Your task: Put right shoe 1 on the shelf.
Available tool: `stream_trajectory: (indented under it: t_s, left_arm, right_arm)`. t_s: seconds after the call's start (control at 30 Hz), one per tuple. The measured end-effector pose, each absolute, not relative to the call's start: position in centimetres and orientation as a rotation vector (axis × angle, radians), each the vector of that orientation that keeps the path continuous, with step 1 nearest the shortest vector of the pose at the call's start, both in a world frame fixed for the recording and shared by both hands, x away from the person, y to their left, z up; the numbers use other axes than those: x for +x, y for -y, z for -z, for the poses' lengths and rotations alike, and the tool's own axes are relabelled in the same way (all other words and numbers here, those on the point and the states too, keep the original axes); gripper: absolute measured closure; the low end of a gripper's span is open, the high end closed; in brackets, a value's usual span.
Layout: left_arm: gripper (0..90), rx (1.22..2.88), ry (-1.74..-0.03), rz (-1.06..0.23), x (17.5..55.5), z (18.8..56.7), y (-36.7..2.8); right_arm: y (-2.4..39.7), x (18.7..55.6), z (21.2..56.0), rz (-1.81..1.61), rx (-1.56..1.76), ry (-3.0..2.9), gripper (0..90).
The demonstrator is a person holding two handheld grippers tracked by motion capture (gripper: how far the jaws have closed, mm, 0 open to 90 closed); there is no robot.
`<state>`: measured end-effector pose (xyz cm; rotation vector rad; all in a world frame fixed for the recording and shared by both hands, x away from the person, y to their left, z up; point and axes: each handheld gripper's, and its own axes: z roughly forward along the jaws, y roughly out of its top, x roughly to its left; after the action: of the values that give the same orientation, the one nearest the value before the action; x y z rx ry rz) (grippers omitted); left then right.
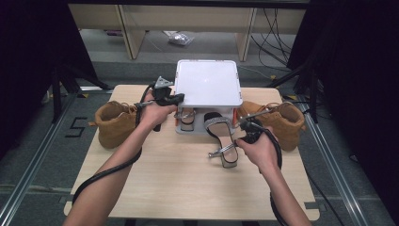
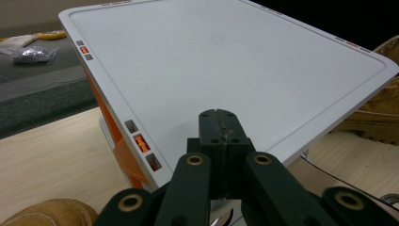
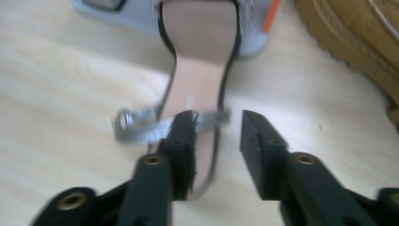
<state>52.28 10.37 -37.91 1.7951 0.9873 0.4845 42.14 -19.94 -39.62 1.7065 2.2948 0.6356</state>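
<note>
Because the heeled sandal point(image 3: 200, 61) is light, with a stiff sole and a floppy ankle strap point(image 3: 141, 125), grip the heel end. The right gripper point(image 3: 219, 136) hovers there, jaws apart; the left gripper point(image 2: 219, 136), jaws together, rests over the white rack lid point(image 2: 226, 66).

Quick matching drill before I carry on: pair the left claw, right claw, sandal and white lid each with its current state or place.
1. left claw
2. right claw
3. sandal
4. white lid

a. toe tucked under the lid, heel out on the table
b. jaws apart, above the sandal's strap
c. jaws shut, at the lid's edge
d. flat on top of the box, between two tan boots

Pairs: 1-c, 2-b, 3-a, 4-d
</note>
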Motion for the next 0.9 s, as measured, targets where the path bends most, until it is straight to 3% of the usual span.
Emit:
stream_trajectory:
  t_s: [0.07,0.17,0.37,0.9]
  left_arm:
    - [89.7,1.796,-0.987,-0.486,52.3,37.9,-10.3]
    - [89.7,1.795,-0.988,-0.484,52.3,37.9,-10.4]
    - [89.7,1.788,-0.991,-0.481,52.2,37.9,-10.5]
    - [89.7,1.8,-0.989,-0.484,52.2,37.8,-10.4]
  right_arm:
    - [20.7,40.8,40.6,-0.583,1.71,-2.355,80.7]
    - [20.7,39.8,42.4,-0.528,1.699,-2.432,84.8]
    - [19.8,39.0,45.4,-0.518,1.672,-2.521,84.3]
    - [18.2,39.7,45.8,-0.572,1.674,-2.492,90.0]
